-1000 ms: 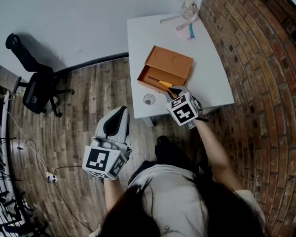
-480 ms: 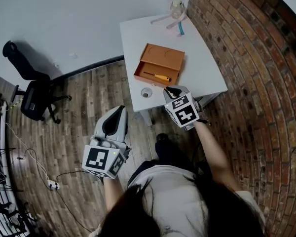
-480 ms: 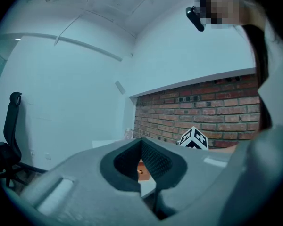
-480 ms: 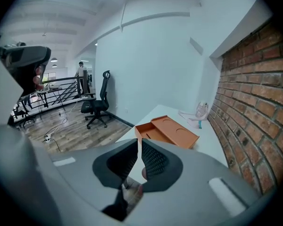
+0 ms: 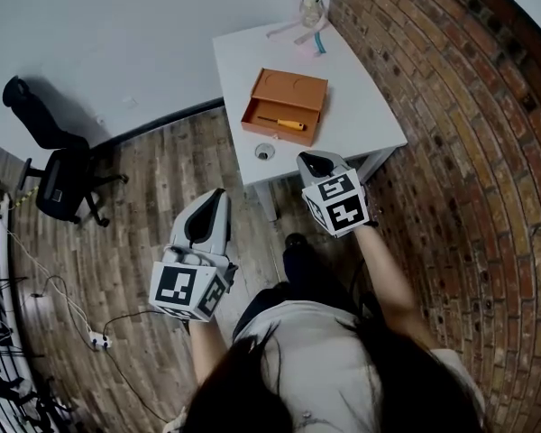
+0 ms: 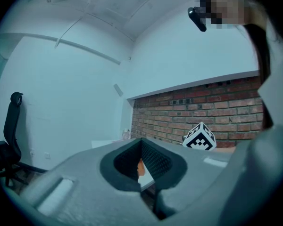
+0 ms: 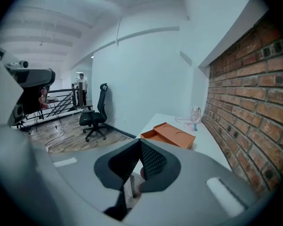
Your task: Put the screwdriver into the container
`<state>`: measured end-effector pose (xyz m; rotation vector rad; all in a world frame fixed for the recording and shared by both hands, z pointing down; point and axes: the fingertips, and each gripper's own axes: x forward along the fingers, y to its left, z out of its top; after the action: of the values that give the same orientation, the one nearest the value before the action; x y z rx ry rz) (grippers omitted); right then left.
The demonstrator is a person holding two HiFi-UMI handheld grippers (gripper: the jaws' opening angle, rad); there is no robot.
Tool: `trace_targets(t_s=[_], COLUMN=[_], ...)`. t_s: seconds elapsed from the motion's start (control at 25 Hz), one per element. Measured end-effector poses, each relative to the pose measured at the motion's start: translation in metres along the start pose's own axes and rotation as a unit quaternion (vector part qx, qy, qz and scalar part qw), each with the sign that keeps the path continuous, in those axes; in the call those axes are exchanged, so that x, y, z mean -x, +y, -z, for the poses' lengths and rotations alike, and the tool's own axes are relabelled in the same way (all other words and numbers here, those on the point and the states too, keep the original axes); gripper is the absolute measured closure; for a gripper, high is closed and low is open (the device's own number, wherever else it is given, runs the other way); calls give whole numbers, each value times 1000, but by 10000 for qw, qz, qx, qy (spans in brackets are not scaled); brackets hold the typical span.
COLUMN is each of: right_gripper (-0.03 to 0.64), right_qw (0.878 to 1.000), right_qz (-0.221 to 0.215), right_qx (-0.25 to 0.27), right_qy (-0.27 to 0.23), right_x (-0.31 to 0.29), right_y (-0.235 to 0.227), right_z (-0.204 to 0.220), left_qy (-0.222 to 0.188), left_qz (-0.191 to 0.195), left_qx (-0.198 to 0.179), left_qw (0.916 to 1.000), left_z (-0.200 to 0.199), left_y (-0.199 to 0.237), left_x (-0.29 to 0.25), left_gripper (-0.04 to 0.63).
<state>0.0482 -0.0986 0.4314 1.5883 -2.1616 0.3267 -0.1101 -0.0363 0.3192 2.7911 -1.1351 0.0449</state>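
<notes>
Hovering just short of the table with left claw and right claw pressed together on nothing, aimed toward the orange container holding the screwdriver.

Grey moulded housings on left gripper and right gripper. Black ribbed pads inside the jaws. White cube with black square markers at each rear end. Light grey top; long dark hair.
</notes>
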Motion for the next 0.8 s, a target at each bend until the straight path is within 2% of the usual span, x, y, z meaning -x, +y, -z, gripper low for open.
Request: trace_targets(t_s=[0.28, 0.8], right_gripper=[611, 611], right_qw=[9989, 9934], right_qz=[24, 294], right_qx=[-204, -51], right_qy=[-417, -1108], right_x=[37, 88], right_y=[24, 49], right_z=[-13, -35], left_qy=[-139, -293], left_qz=[77, 70], left_qx=[-61, -54], left_qw=[9999, 9995], left_z=[-4, -6], left_y=[-3, -8], left_x=[23, 39], left_gripper=[594, 594])
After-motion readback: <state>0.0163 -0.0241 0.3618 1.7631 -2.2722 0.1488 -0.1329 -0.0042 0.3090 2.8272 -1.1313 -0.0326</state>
